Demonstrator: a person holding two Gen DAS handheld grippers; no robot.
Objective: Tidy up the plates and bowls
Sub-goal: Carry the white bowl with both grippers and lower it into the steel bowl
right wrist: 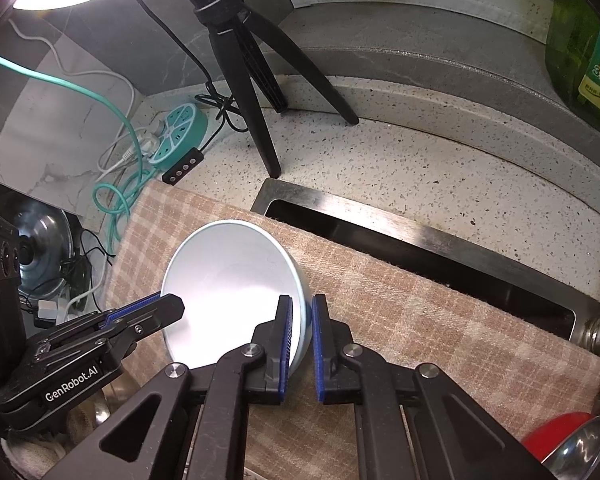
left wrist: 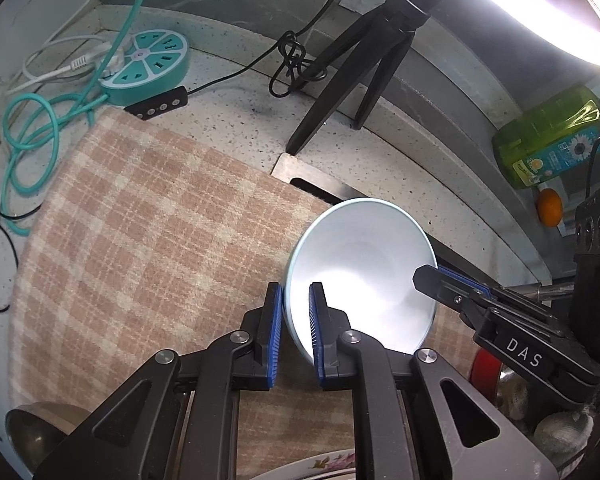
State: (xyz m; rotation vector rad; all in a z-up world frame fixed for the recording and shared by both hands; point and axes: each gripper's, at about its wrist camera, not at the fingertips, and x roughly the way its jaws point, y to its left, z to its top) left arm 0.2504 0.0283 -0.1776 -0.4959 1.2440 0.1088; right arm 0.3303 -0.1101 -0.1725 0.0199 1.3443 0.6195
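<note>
The left claw [left wrist: 294, 320] is pinched on the near-left rim of the pale blue bowl [left wrist: 364, 272], one pad outside the wall and one inside. The bowl is tipped up on edge, its hollow facing both cameras, over the checked cloth [left wrist: 140, 220] that covers the counter [left wrist: 228, 92]. On the bowl's far side the right claw [right wrist: 300, 332] grips the opposite rim the same way, narrow, with the wall between its pads. So both claws hold one bowl between them, ahead of each. This looks like a carry or hand-over step, mid-task. Next, I judge, one claw should let go only once the other holds firmly, then the bowl must be levelled and set down on its place.
</note>
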